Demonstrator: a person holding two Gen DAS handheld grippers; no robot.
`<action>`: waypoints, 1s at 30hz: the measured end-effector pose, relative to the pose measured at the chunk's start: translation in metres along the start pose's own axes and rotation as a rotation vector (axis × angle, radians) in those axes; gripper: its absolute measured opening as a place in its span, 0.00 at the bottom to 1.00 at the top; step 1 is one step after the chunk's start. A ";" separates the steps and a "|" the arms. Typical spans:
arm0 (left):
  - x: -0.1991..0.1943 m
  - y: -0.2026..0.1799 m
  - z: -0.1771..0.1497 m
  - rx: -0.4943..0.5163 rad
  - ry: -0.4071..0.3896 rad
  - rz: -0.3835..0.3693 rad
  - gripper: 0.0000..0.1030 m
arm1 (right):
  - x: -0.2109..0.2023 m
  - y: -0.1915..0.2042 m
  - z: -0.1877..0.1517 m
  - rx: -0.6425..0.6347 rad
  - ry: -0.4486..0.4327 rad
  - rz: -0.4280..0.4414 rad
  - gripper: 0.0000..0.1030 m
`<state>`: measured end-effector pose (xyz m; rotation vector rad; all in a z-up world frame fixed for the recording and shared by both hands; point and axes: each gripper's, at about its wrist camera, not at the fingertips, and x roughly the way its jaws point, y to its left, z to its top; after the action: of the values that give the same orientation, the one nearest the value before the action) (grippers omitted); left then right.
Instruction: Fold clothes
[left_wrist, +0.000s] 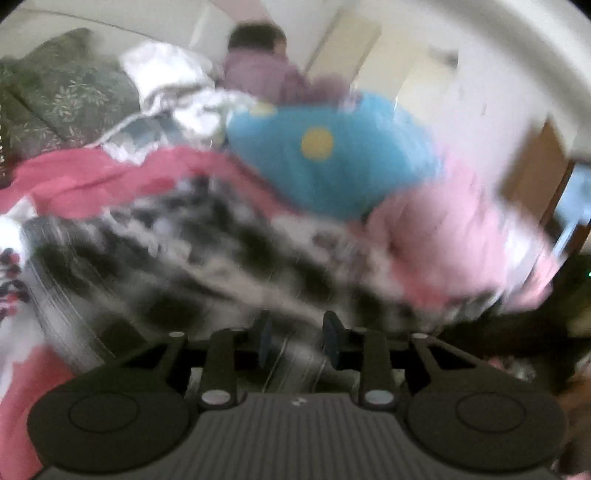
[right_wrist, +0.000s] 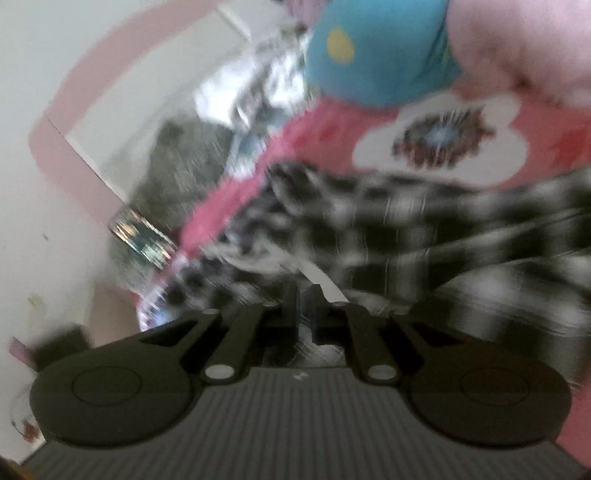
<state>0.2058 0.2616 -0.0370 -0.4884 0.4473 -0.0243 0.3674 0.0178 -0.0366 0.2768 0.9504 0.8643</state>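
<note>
Both grippers: we pinch the checked shirt (left_wrist: 207, 251) with left gripper (left_wrist: 298, 341) and right gripper (right_wrist: 303, 304), fabric between the fingers. Shirt lies just below the blue cushion (left_wrist: 332, 155), on the pink bedspread (right_wrist: 517, 122).

Left hand-held gripper (left_wrist: 299, 338) part-closed; right hand-held gripper (right_wrist: 304, 308) nearly closed.

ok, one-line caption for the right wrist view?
Right claw shut on the black-and-white checked garment, motion-blurred, with pink bedding and a blue cushion beyond.
</note>
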 end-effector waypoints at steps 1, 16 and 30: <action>-0.003 -0.002 0.001 0.010 -0.013 -0.037 0.30 | 0.010 -0.005 -0.001 0.019 0.022 -0.014 0.07; -0.009 -0.168 -0.107 0.772 0.042 -0.307 0.40 | -0.187 -0.087 -0.131 0.292 -0.227 -0.239 0.49; 0.028 -0.244 -0.201 1.805 0.245 -0.092 0.08 | -0.188 -0.115 -0.157 0.188 -0.198 -0.178 0.78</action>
<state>0.1670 -0.0479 -0.0954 1.2836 0.4729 -0.5311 0.2471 -0.2212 -0.0789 0.4249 0.8577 0.5736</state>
